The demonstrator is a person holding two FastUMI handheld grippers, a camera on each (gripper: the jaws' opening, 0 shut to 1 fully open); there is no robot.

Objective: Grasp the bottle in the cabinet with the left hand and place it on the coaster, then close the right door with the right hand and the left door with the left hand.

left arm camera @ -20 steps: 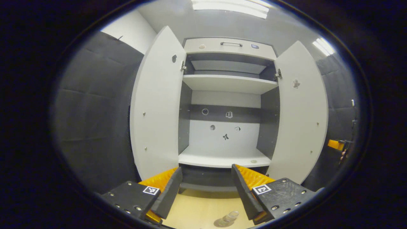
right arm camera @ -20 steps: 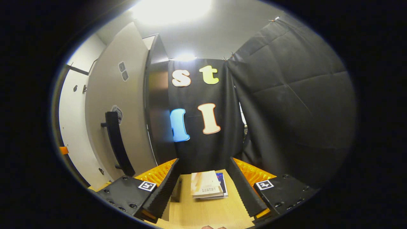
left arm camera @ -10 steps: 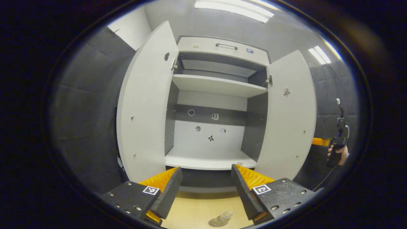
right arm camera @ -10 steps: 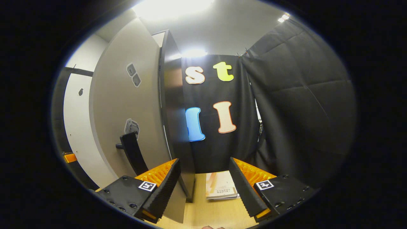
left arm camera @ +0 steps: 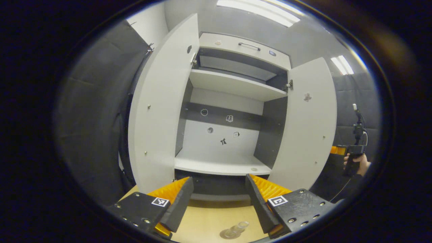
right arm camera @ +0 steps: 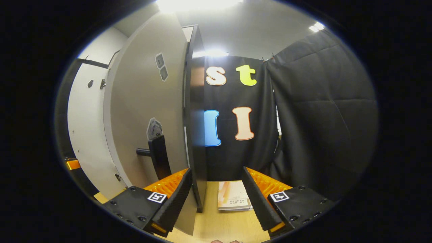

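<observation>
The white cabinet [left arm camera: 233, 87] stands with both doors swung out and its shelves bare. My left gripper [left arm camera: 219, 202] is open in front of it, above the wooden table [left arm camera: 209, 219]. A small clear bottle [left arm camera: 237, 229] stands on the table just below the fingers. At the far right, a hand holds my right gripper [left arm camera: 349, 150] beside the right door [left arm camera: 307, 125]. In the right gripper view, my right gripper [right arm camera: 217, 200] is open, and the right door's dark free edge [right arm camera: 195, 135] comes down between its fingers. The door's black handle [right arm camera: 158, 157] is just left of them.
The left door [left arm camera: 158, 108] hangs wide open against the black cloth wall [left arm camera: 94, 118]. A closed drawer with a handle [left arm camera: 249, 45] tops the cabinet. A couple of books [right arm camera: 233, 199] lie on the table beyond my right gripper. My left gripper's orange edge [right arm camera: 72, 164] peeks past the door.
My right gripper has moved left and closer to the right door, so the door's edge now sits between its fingers. The left gripper view has shifted a little; both grippers stay open.
</observation>
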